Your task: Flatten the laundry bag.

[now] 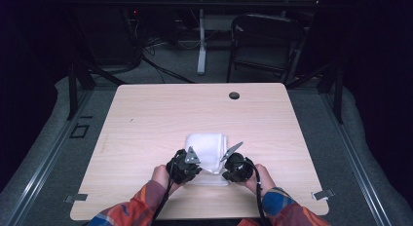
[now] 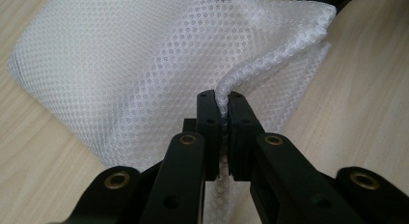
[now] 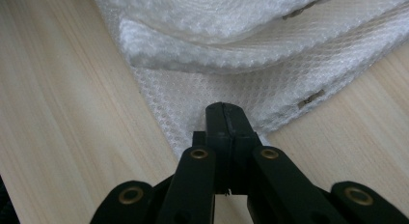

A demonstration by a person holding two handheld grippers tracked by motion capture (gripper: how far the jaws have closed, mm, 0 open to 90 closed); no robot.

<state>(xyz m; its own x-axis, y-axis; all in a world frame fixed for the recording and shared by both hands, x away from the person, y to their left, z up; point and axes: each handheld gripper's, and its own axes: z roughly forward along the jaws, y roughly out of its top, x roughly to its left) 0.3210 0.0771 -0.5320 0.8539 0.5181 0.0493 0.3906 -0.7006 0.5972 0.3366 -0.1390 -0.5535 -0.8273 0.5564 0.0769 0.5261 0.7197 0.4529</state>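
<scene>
A white mesh bag [image 1: 208, 150] lies on the desk [image 1: 146, 119], a little toward the near edge and about midway between the left and right edges. It is a soft, netted thing, folded over on itself, with its near edge bunched and lifted where the two tools have hold of it. In the left gripper view the mesh [image 2: 144, 64] spreads flat across the wood toward the far left, then rises into a crumpled ridge that runs down into the tool. In the right gripper view the bag [image 3: 231, 50] shows as stacked folds, a thick rolled layer above a flatter single layer that reaches down to the tool, with small metal bits along its hem.

The left gripper [image 1: 185, 165] sits at the bag's near left corner, its fingers [image 2: 208, 122] clamped on a pinch of the mesh that stands up between them. The right gripper [image 1: 237, 166] sits at the near right corner, its fingers [image 3: 223, 125] pressed together at the edge of the flat layer; a sliver of mesh seems caught between them, though I cannot be sure.

A person's hands in plaid sleeves [image 1: 282, 209] hold both tools from the near edge. A small dark round grommet [image 1: 234, 95] sits by the desk's far edge, and a dark folding chair [image 1: 265, 41] stands on the floor beyond.
</scene>
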